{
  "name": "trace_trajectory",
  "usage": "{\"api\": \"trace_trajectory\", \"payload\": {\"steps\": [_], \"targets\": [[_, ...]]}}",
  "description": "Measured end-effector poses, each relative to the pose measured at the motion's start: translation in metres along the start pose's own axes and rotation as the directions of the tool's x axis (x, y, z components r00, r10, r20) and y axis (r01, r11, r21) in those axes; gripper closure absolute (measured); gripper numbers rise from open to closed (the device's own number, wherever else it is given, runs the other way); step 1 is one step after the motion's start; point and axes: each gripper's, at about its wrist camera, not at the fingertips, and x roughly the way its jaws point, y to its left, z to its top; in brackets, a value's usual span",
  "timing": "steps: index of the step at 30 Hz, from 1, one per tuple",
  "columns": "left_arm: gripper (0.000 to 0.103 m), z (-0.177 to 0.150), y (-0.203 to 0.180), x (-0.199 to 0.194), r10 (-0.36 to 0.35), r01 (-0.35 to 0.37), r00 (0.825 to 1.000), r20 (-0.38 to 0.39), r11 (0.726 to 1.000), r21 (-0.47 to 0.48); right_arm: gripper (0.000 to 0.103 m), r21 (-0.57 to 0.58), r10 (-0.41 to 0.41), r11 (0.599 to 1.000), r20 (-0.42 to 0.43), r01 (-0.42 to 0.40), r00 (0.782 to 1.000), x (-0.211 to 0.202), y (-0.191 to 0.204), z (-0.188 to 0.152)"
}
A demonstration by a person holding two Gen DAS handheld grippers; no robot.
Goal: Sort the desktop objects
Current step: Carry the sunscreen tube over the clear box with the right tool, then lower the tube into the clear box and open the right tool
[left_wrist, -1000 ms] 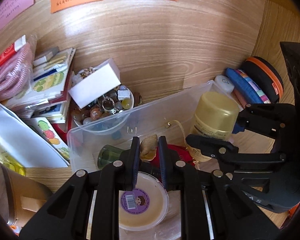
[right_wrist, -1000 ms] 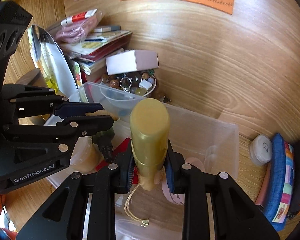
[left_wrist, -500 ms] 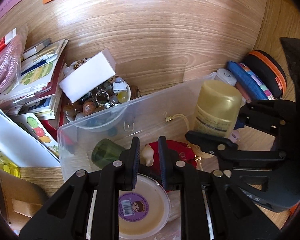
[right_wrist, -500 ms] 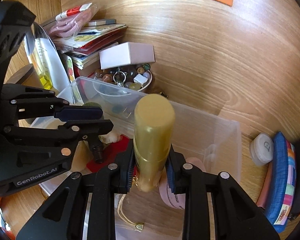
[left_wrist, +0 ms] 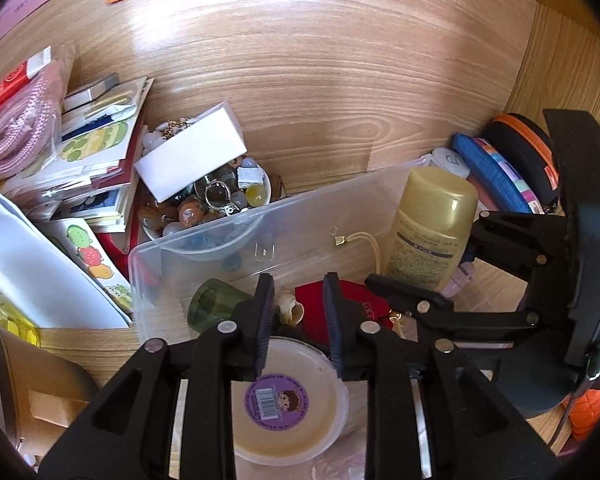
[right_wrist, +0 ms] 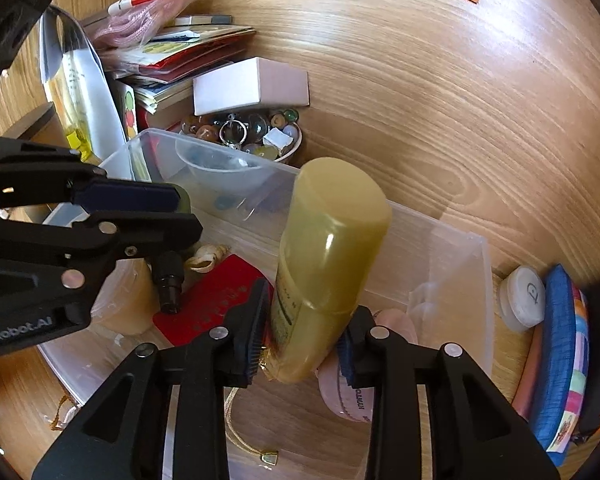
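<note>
Right claw (right_wrist: 302, 338): clenched on the yellow bottle (right_wrist: 328, 264), tilted, centre frame over the clear bin (right_wrist: 452, 264).
Left claw (left_wrist: 298, 320): released, fingers apart, nothing between them.
Shell (left_wrist: 290, 308): on the bin floor, just beyond the left fingertips, beside the red pouch (left_wrist: 352, 300).

glossy yellow plastic bottle (right_wrist: 328, 256), clear smooth plastic bin (left_wrist: 340, 208), grained wood desk (left_wrist: 340, 80).

The shell (left_wrist: 290, 309) lies in the bin (left_wrist: 204, 240) (bowl of beads (left_wrist: 216, 196) behind it), books (left_wrist: 96, 168) left.
</note>
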Motion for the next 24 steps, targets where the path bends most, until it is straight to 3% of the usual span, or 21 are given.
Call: {"api": "trace_trajectory", "payload": {"steps": [8, 24], "targets": [[0.075, 0.001, 0.002, -0.008, -0.016, 0.016, 1.000, 0.019, 1.000, 0.002, 0.049, -0.019, -0.026, 0.999, 0.017, 0.026, 1.000, -0.009, 0.002, 0.001], [0.075, -0.003, -0.007, -0.033, -0.008, 0.007, 0.999, 0.044, 1.000, 0.011, 0.035, 0.018, -0.090, 0.996, 0.091, 0.088, 0.992, -0.057, -0.011, 0.006]]}}
